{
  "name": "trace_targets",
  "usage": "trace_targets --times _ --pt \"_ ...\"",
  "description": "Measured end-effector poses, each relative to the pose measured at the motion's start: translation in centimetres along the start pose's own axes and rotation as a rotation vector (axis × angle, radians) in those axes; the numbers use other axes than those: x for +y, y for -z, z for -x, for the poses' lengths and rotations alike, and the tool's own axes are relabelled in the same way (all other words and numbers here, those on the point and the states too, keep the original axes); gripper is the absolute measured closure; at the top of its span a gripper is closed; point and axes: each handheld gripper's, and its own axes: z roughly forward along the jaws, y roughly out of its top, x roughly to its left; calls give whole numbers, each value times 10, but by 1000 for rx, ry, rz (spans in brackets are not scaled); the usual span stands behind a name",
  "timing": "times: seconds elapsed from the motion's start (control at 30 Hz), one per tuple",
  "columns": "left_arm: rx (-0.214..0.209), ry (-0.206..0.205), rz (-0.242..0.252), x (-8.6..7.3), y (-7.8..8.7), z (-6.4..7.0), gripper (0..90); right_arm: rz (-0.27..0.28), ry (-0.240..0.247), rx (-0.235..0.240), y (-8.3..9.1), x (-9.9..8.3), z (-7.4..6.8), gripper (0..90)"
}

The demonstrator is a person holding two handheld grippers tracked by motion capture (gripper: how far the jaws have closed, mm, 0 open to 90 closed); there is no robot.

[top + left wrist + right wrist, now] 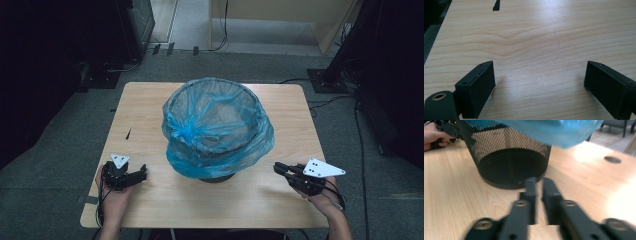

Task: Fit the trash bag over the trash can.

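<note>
A black mesh wastebasket (216, 176) stands in the middle of the wooden table (150, 100), lined with a blue plastic bag (218, 125) that folds down over its rim. My left gripper (141, 173) rests on the table at the basket's left, its jaws wide apart over bare wood (540, 66). My right gripper (278, 168) sits at the basket's right and points at its base, a short gap away. In the right gripper view its jaws (538, 181) stand nearly together with nothing between them, facing the mesh wall (511, 162) under the bag's hem (549, 130).
A small black mark (128, 134) lies on the table's left part, also seen ahead of the left jaws (496, 5). A round hole (612, 159) is in the tabletop. Dark equipment and cables (330, 102) surround the table on grey carpet.
</note>
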Motion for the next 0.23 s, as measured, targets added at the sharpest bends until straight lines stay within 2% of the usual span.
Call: trace_targets --times 0.07,0.1,0.23 --pt "0 0 0 0 0 0 102 11 32 -75 -3 -5 -3 495" --pt "-1 0 -1 0 0 0 103 12 27 -108 -4 -7 -5 460" --pt "-1 1 -1 0 0 0 103 26 -22 -176 -8 -18 -5 394"
